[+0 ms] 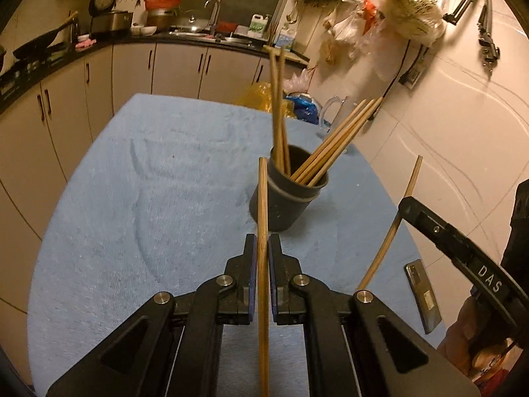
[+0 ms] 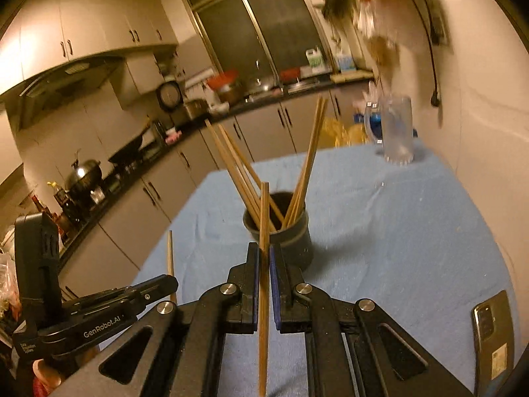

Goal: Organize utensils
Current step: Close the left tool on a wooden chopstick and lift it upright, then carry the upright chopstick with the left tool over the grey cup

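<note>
A dark cup (image 1: 281,203) stands on the blue cloth and holds several wooden chopsticks (image 1: 334,144). My left gripper (image 1: 263,251) is shut on one chopstick (image 1: 263,218), held upright just in front of the cup. My right gripper (image 2: 264,258) is shut on another chopstick (image 2: 264,231), also near the cup (image 2: 289,241). The right gripper (image 1: 410,203) with its chopstick (image 1: 396,221) shows at the right of the left wrist view. The left gripper (image 2: 165,281) with its chopstick (image 2: 170,258) shows at the lower left of the right wrist view.
The table carries a blue cloth (image 1: 148,198). A phone (image 2: 492,337) lies at its near right edge. A clear glass pitcher (image 2: 395,129) stands at the far right corner by the wall. Kitchen counters and cabinets (image 1: 132,69) run behind the table.
</note>
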The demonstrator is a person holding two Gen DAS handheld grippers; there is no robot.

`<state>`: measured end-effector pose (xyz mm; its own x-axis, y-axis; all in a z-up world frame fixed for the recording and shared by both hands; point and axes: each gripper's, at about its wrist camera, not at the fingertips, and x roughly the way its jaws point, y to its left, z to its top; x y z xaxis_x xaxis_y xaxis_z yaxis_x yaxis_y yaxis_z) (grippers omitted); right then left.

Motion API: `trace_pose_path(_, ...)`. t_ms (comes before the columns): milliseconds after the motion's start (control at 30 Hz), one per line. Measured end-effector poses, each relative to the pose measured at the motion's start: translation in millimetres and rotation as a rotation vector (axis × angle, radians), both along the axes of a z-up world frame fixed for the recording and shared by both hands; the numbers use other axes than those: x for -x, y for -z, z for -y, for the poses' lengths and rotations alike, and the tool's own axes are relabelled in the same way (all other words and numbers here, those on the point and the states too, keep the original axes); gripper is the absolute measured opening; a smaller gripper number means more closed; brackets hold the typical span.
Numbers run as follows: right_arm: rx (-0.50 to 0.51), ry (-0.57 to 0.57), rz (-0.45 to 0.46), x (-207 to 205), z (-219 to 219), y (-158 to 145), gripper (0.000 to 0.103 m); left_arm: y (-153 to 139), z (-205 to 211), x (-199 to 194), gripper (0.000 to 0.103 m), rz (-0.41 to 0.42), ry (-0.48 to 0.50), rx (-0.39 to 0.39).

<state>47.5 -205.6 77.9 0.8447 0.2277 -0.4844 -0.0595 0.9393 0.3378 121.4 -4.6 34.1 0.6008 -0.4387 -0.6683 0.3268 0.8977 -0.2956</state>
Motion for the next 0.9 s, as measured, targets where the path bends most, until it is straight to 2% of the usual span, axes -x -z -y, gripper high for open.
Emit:
trace_pose_path(300,-0.011,0.017,0.047,14,9,-12,0.007,-18,4,7,0.006,0.042,0.005,-0.002)
trace_pose_path(900,-0.041,0.044,0.086,23,25,-18,0.007,-34,10,3,0.006,0.07,0.004,0.001)
